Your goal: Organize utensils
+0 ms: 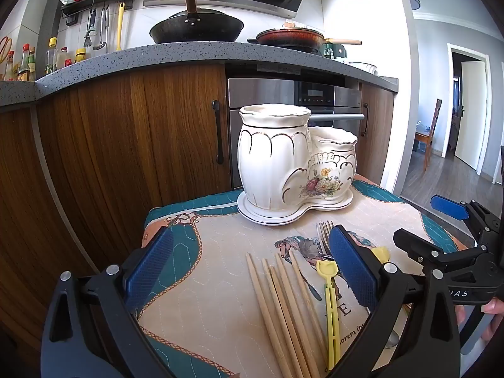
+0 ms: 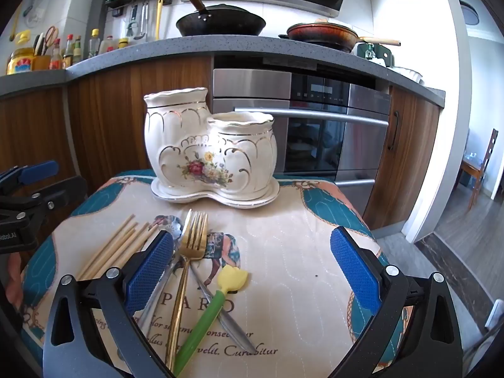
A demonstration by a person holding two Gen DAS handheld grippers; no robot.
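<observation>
A white two-cup ceramic holder [image 1: 283,163] [image 2: 211,148] with gold trim and a flower print stands on its saucer at the far side of a patterned cloth [image 1: 220,252] [image 2: 299,252]. Several wooden chopsticks [image 1: 283,308] [image 2: 116,245] lie on the cloth beside a gold fork [image 1: 324,233] [image 2: 192,252], a green-handled utensil with a yellow tulip head [image 2: 226,280], a yellow plastic tool [image 1: 330,308] and silver cutlery [image 2: 233,324]. My left gripper [image 1: 252,264] [image 2: 47,182] hovers open over the chopsticks. My right gripper [image 2: 253,267] [image 1: 431,223] hangs open over the fork and green utensil. Neither holds anything.
Behind the small clothed table runs a grey counter [image 1: 126,60] with wooden cabinets, a steel oven [image 2: 315,126], a black wok [image 1: 195,28] and a brown pan [image 2: 321,33]. Sauce bottles stand at the left. A doorway and wooden floor [image 2: 472,242] open to the right.
</observation>
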